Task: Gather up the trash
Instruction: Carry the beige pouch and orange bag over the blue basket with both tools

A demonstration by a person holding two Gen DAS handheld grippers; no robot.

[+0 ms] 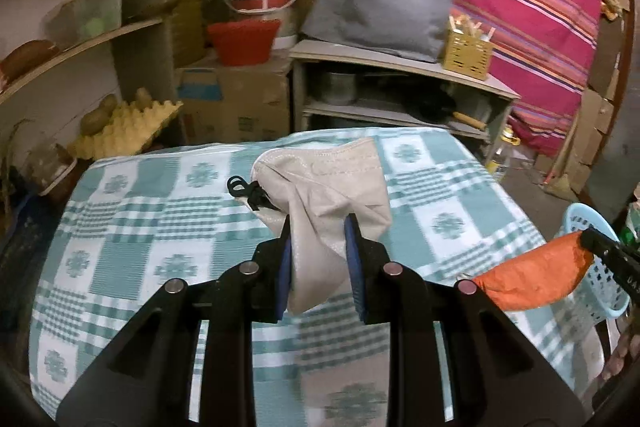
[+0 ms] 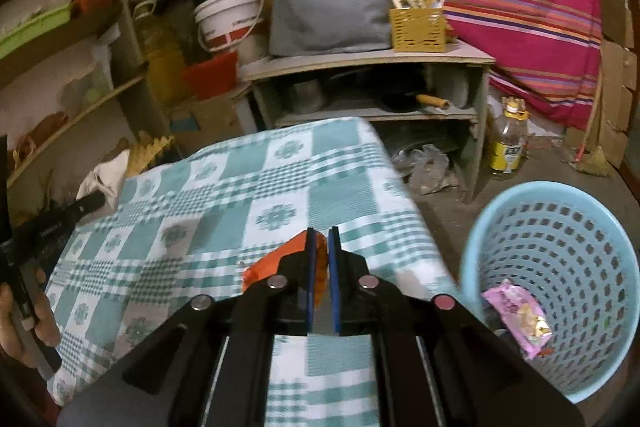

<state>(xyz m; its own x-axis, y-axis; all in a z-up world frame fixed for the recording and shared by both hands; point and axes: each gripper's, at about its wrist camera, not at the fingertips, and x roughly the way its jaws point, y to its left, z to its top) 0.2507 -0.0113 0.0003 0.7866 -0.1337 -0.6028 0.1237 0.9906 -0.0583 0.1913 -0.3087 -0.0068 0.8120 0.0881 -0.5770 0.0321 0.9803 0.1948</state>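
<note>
The right gripper [image 2: 322, 233], clamping an orange crinkled wrapper [image 2: 268, 263], is hovering nearer the pale-blue perforated plastic basket [image 2: 560, 227] on its right (the left gripper [image 1: 318, 223] is pinching a beige cloth face mask [image 1: 320, 183]).

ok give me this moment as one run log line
left gripper: shut on face mask | right gripper: shut on orange wrapper | basket: pink wrapper inside | both items off the table
</note>
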